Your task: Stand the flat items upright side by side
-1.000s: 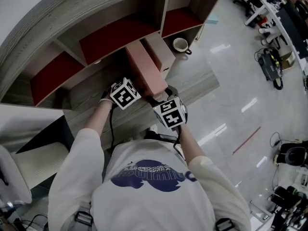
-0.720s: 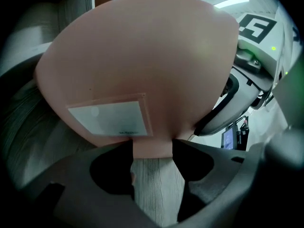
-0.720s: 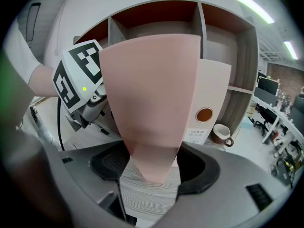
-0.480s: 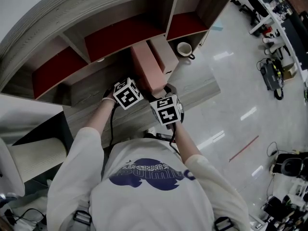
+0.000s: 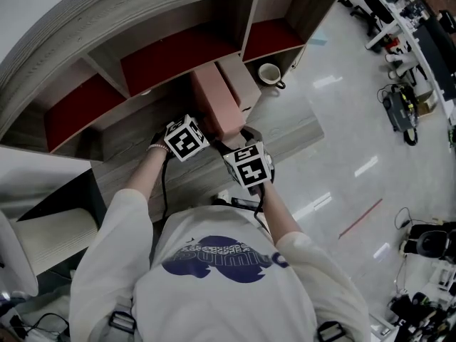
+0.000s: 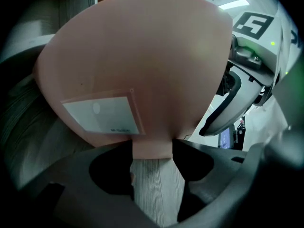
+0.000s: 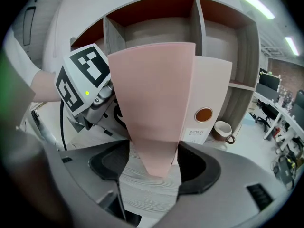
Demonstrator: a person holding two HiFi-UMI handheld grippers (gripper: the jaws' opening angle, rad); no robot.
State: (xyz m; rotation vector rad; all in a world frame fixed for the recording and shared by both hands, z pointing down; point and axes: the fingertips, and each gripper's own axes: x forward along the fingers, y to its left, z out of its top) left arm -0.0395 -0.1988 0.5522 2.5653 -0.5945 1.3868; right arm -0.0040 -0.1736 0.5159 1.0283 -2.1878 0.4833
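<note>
A pink binder (image 5: pixel 214 109) stands on the wooden desk (image 5: pixel 292 130), held at its near end from both sides. My left gripper (image 6: pixel 151 148) is shut on its lower edge, below a white label (image 6: pixel 102 113). My right gripper (image 7: pixel 153 163) is shut on its lower corner; the binder (image 7: pixel 152 103) fills the middle of that view. A paler binder (image 7: pixel 209 94) with an orange round hole stands upright close against its right side, also seen in the head view (image 5: pixel 239 80). In the head view the left gripper (image 5: pixel 205 137) and right gripper (image 5: pixel 239 140) sit side by side at the binder's near end.
A shelf unit (image 5: pixel 171 48) with red back panels and open compartments rises behind the binders. A white mug (image 5: pixel 268 73) stands on the desk to the right of the pale binder. The desk's right edge drops to a glossy floor (image 5: pixel 342 148).
</note>
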